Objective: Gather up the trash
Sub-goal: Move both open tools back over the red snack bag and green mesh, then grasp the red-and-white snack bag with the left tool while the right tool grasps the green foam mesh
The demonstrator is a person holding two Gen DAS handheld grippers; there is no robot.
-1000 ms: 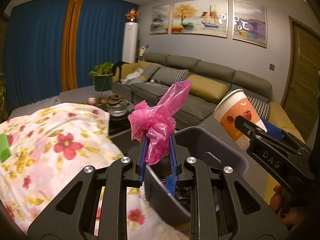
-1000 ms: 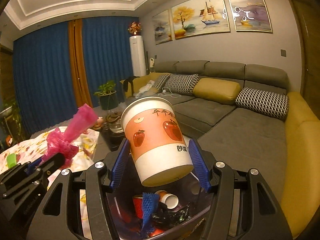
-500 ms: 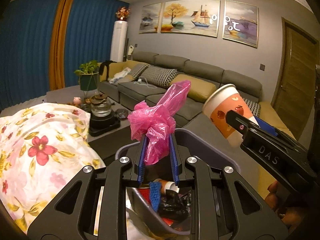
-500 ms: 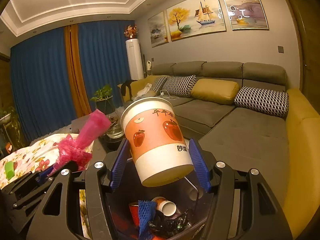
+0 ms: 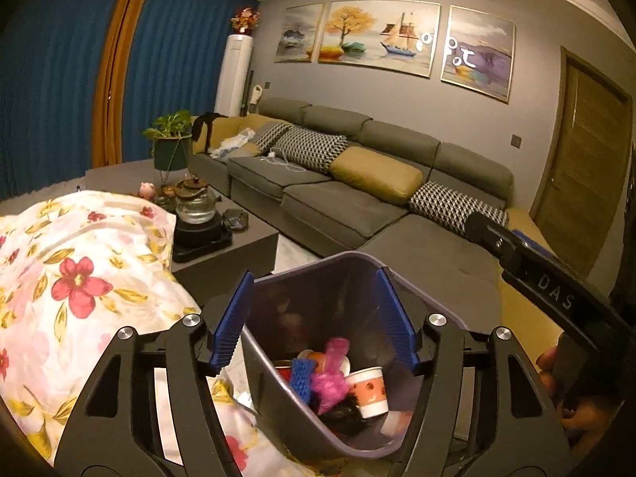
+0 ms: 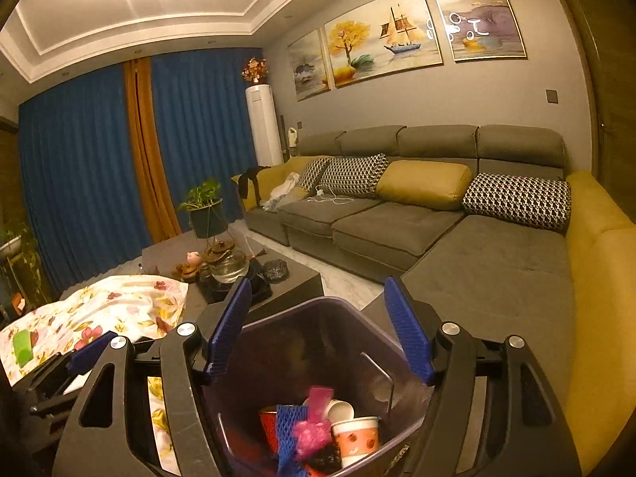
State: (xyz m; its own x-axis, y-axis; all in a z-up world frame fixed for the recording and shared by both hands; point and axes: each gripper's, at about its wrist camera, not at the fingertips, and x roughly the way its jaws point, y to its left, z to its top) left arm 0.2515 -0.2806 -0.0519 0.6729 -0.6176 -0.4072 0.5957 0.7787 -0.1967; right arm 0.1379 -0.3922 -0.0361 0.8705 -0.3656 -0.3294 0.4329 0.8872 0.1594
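Both grippers, left and right, have just opened; their bag and cup now lie inside the bin, 2 pieces collected.

Left hand-held gripper: black skeletal frame, silver screws, ribbed blue pads. Right hand-held gripper: identical; "DAS" lettering along its side.

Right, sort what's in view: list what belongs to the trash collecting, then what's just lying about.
Part of the job:
- bin
- paper cup in the bin
- pink plastic bag in the bin
- blue foam net in the bin
- left hand-held gripper, open
- right hand-held gripper, open

Just lying about:
- glass teapot
- potted plant
- floral cloth
- sofa cushions
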